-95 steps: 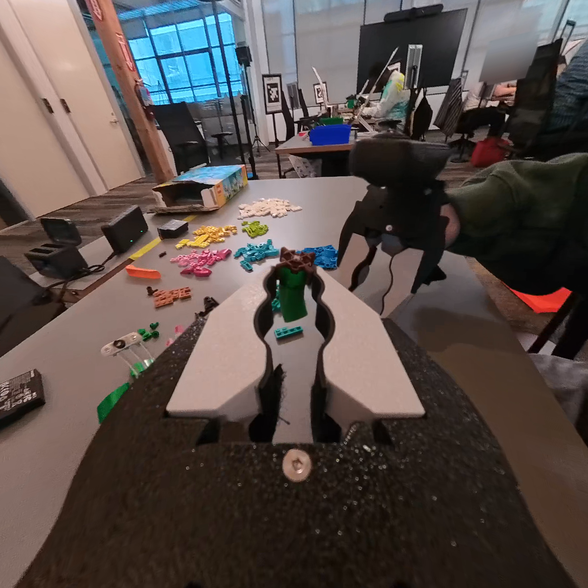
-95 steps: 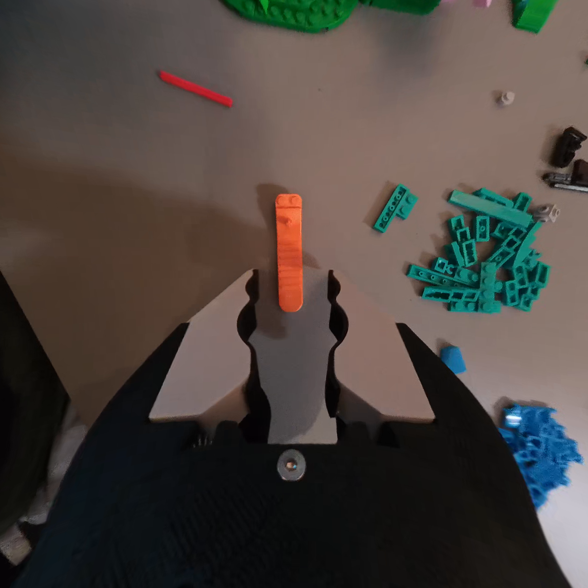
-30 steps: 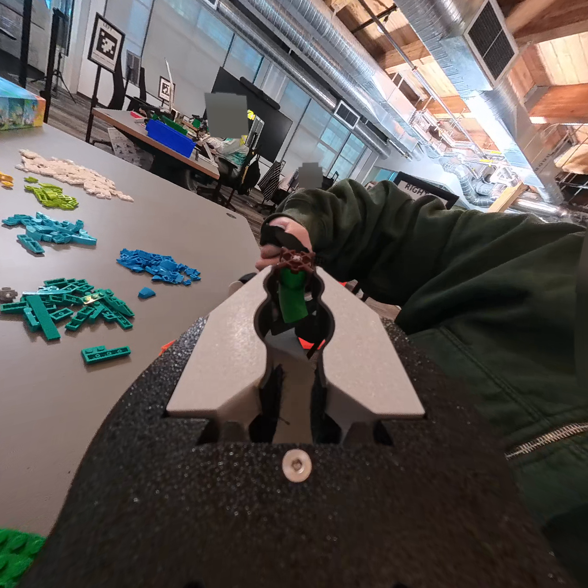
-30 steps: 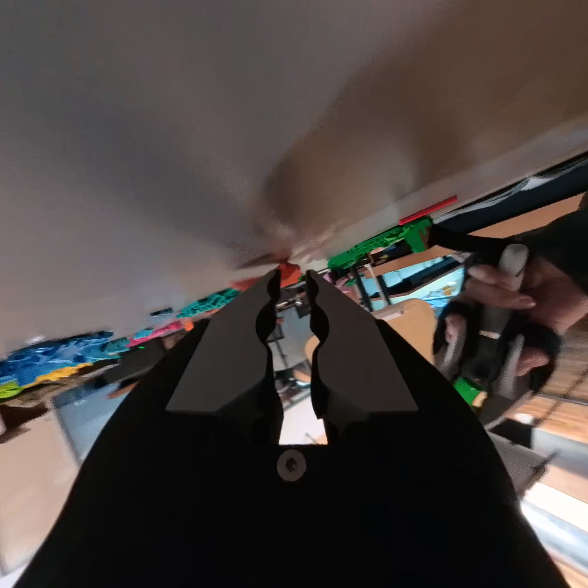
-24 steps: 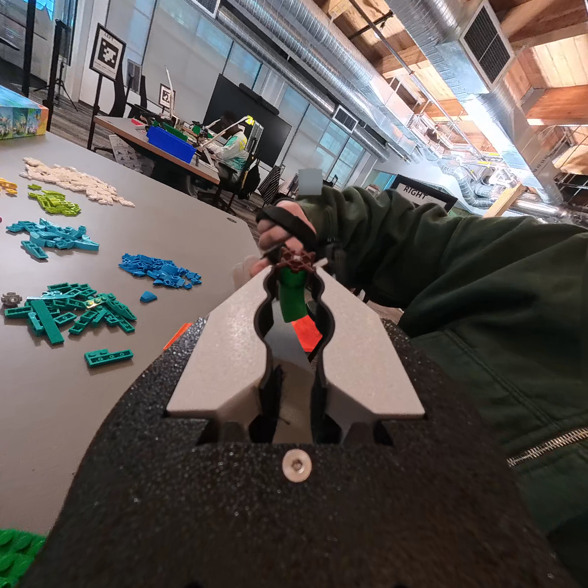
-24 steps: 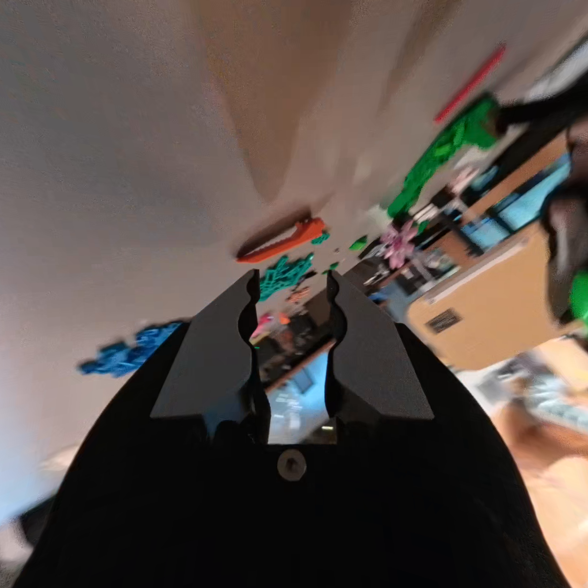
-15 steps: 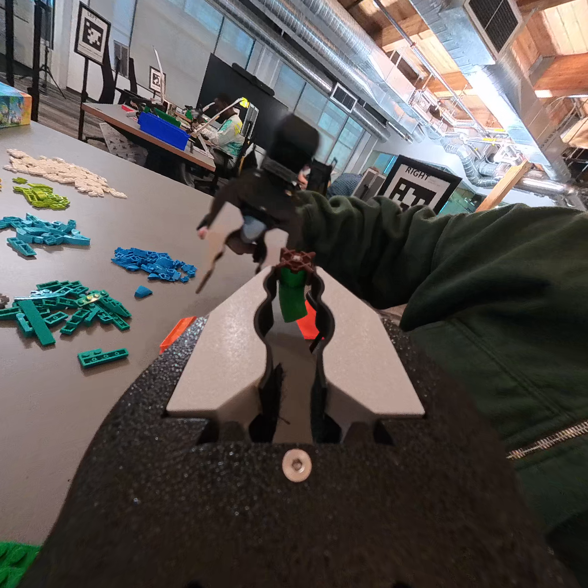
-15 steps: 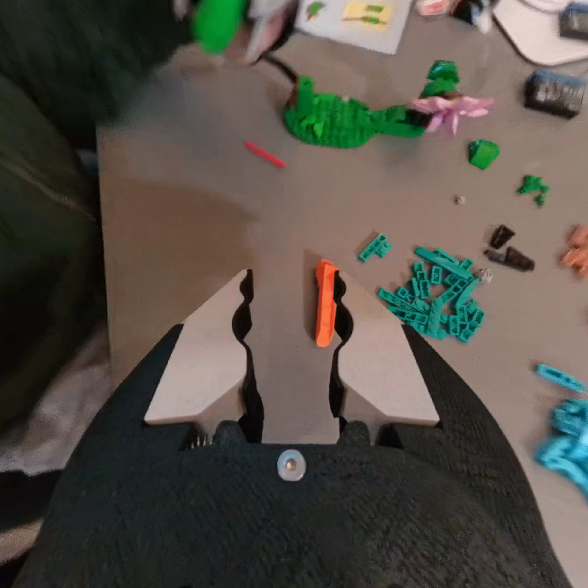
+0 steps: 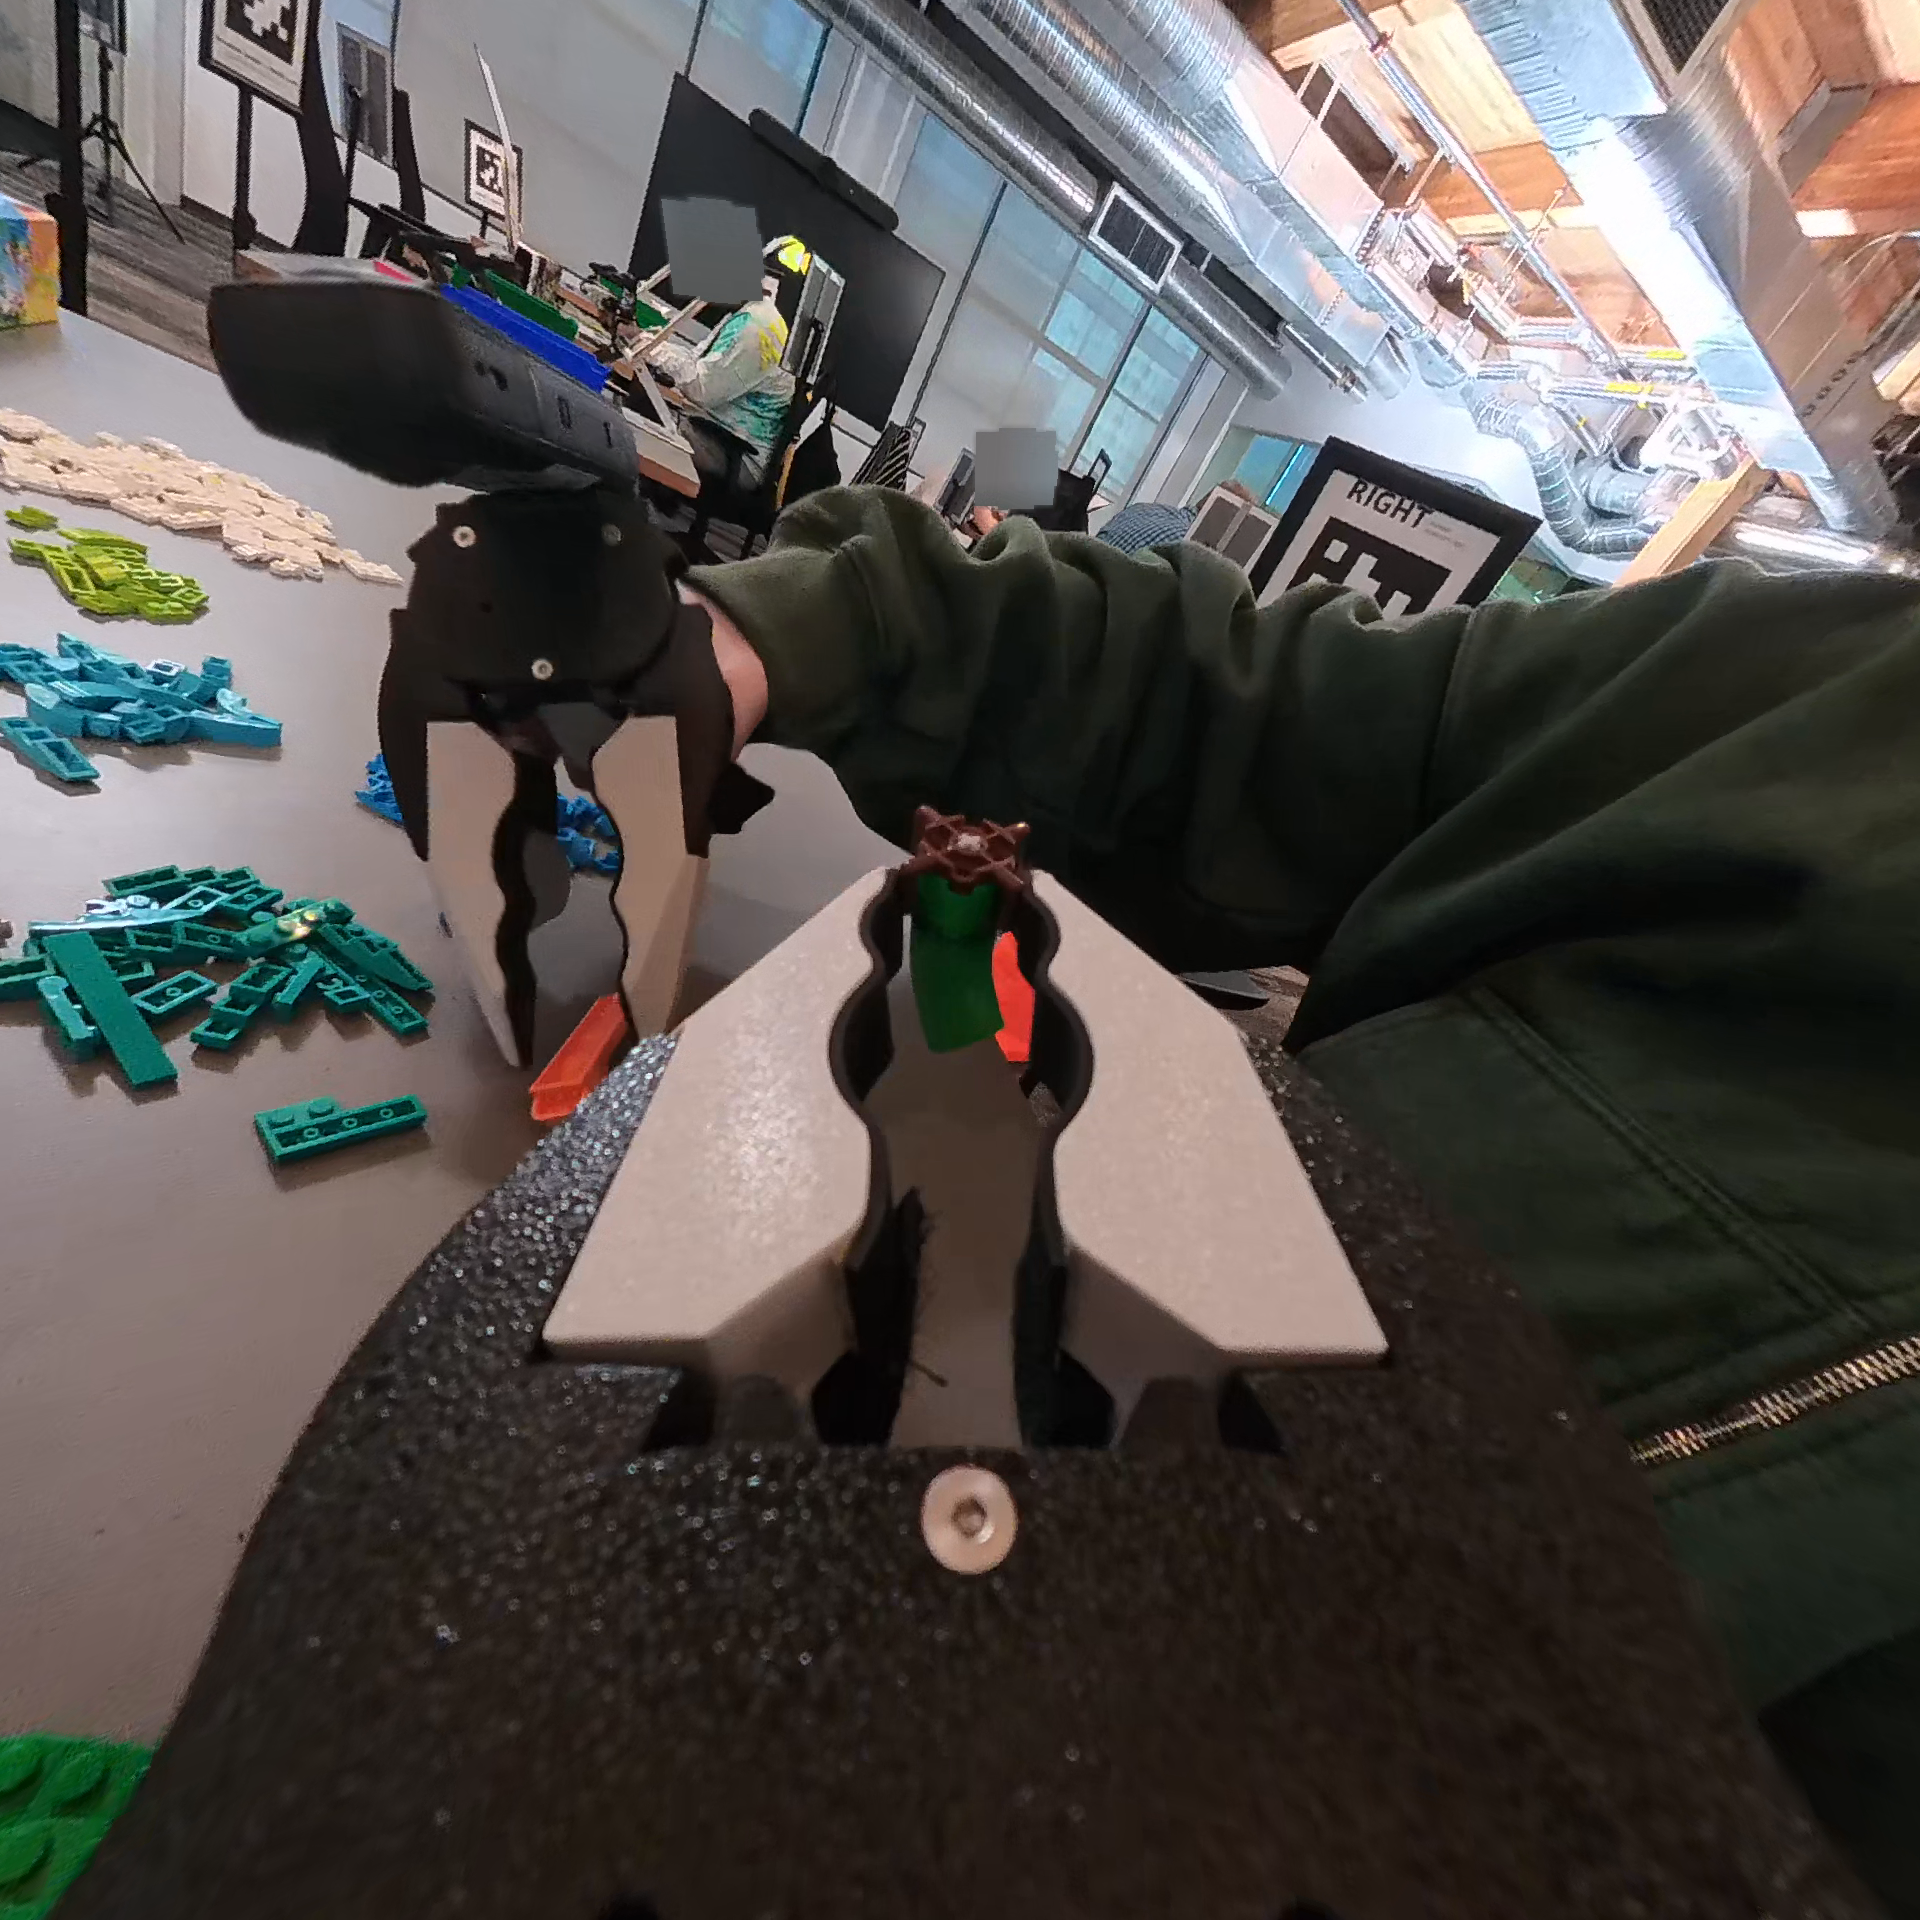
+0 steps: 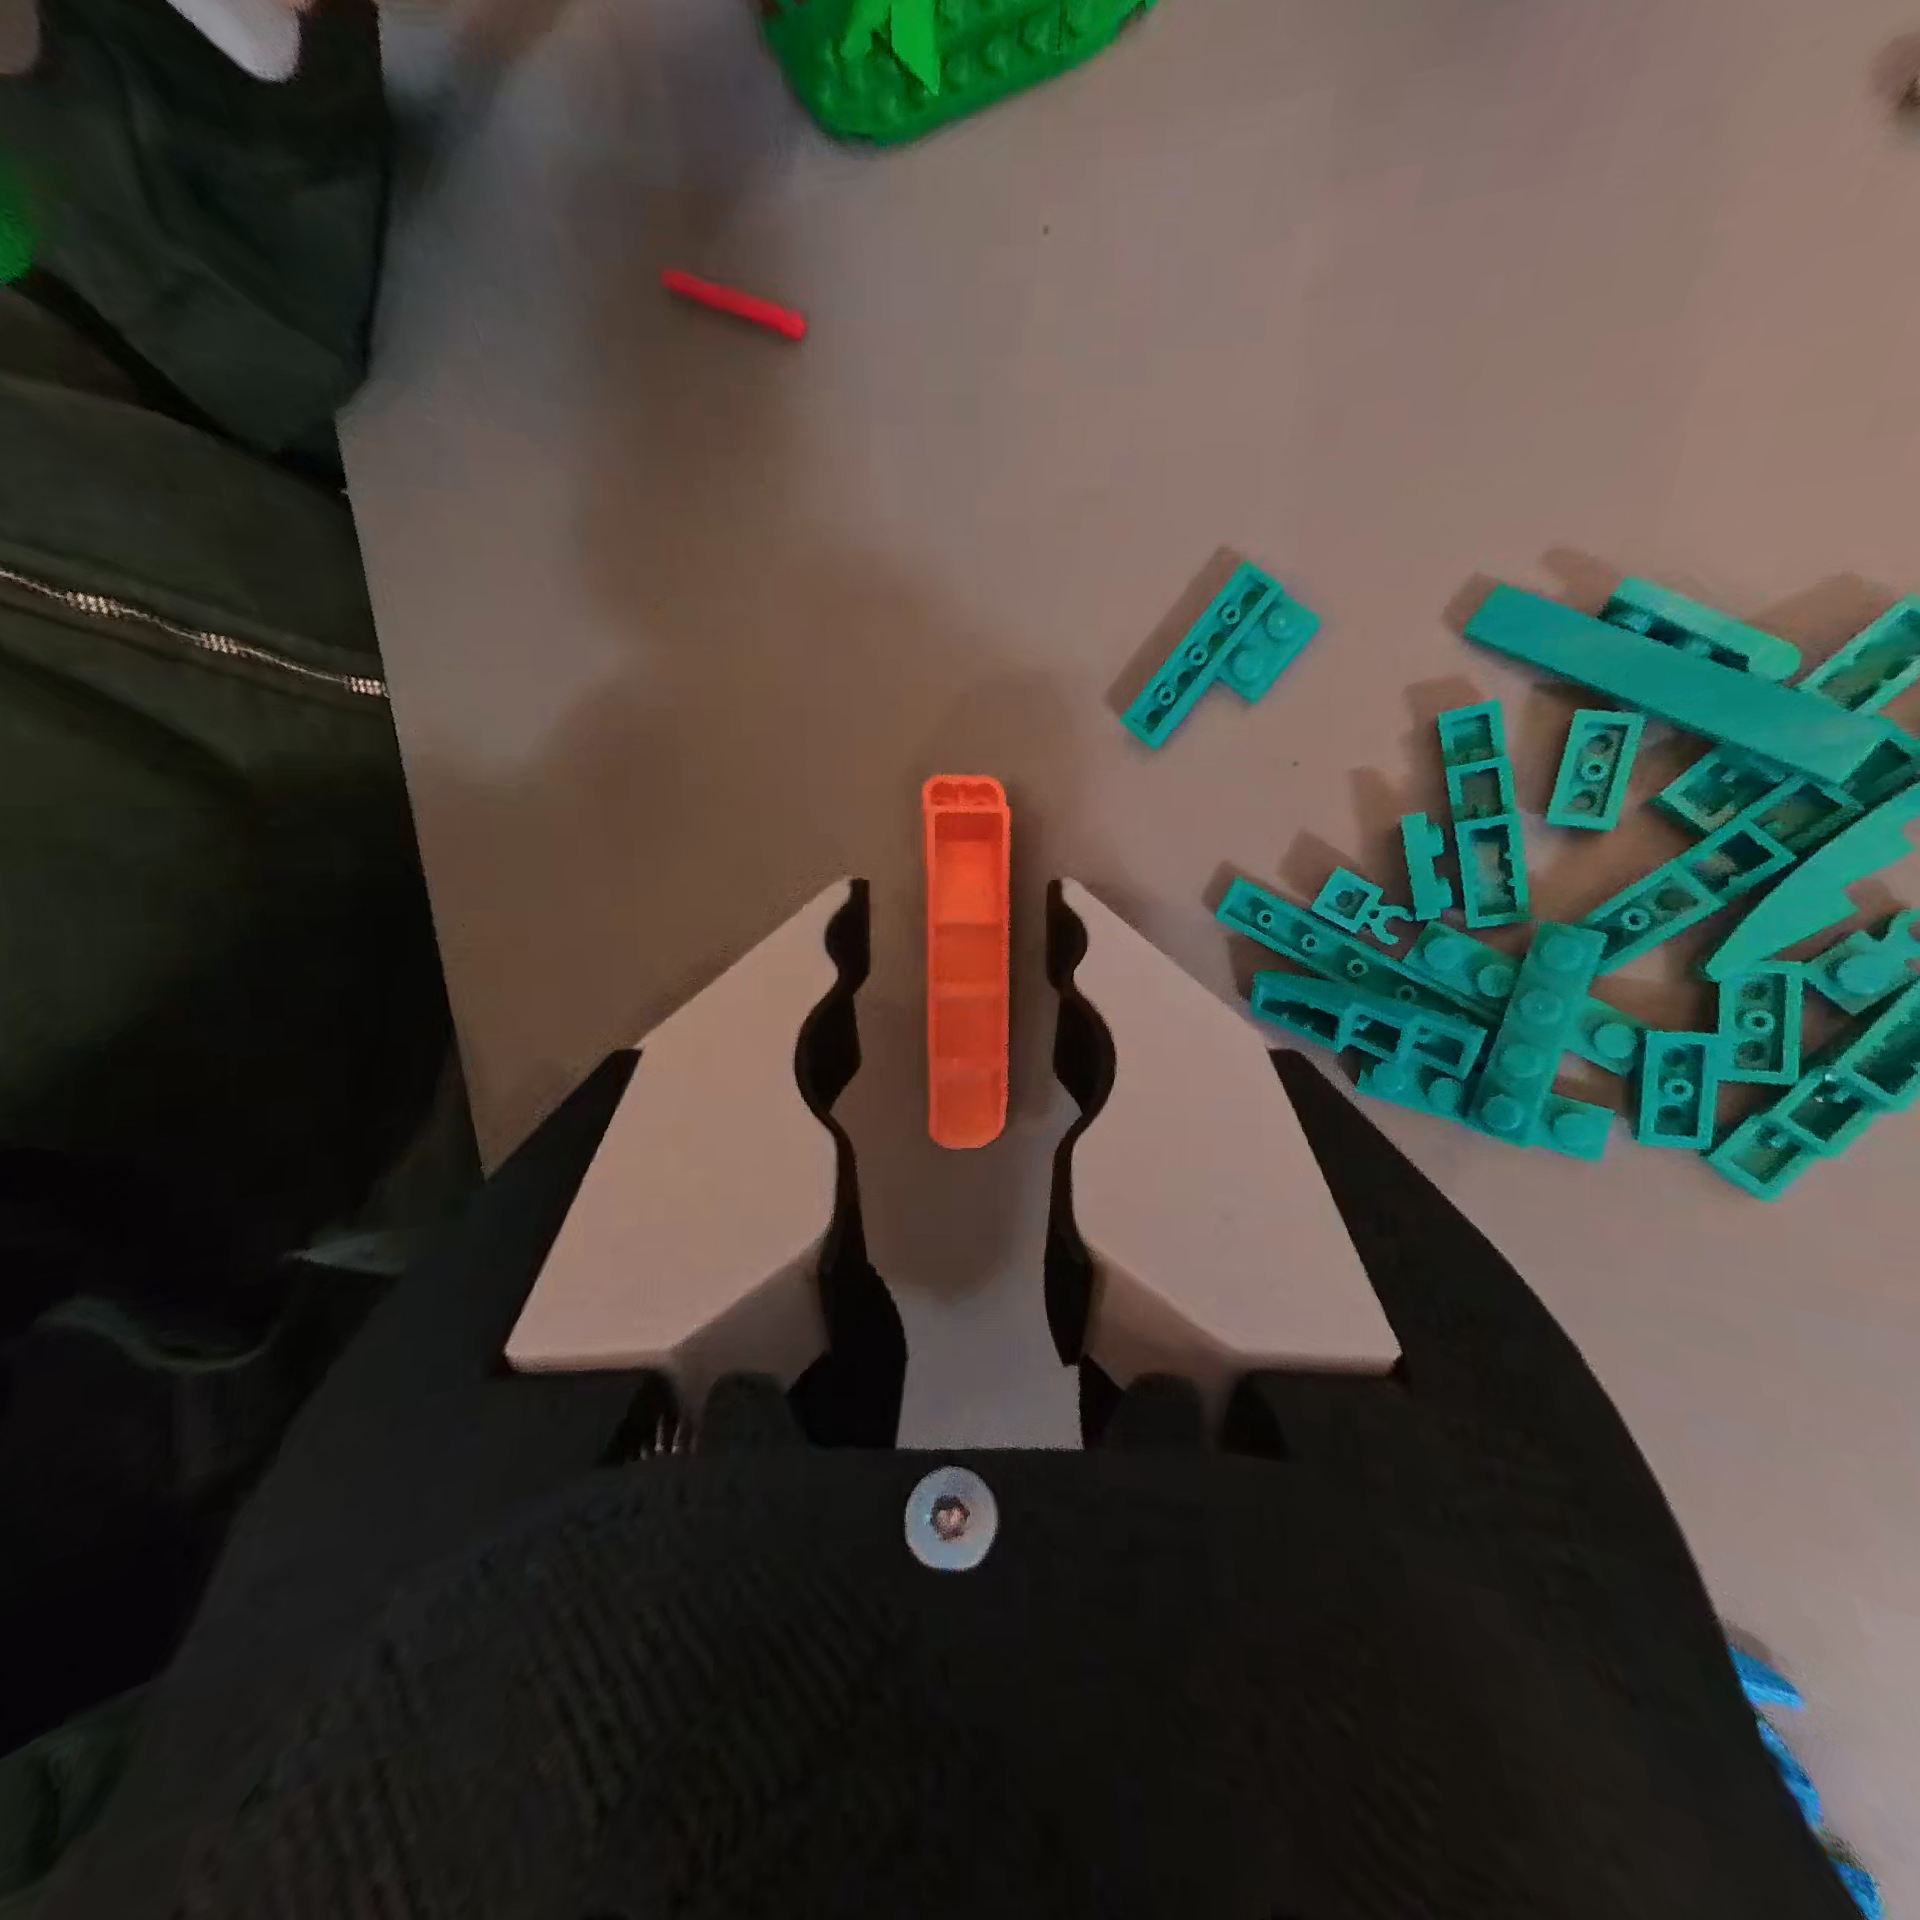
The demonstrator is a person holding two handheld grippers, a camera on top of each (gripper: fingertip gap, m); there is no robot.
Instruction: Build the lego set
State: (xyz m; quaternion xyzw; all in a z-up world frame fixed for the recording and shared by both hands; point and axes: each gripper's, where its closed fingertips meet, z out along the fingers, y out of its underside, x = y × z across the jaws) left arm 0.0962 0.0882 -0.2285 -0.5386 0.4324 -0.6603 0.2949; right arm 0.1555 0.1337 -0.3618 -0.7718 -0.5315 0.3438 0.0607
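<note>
While our left gripper (image 9: 961,904) is clamping a green stem (image 9: 951,961), we are straddling the orange brick (image 10: 967,961) with our open right gripper (image 10: 954,894), needing only to close.

Daylight floods from the tall windows (image 9: 1091,312) and ceiling, glaring at upper right. Straight lines bow at the edges. Looking down, the counter (image 10: 1143,416) is dimmer, shadowed under the claw, corners smeared with blur.

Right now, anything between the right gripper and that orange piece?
Nothing visible. The right gripper is open, a finger on each side of the orange piece lying on the table; the teal pile sits off to one side.
</note>
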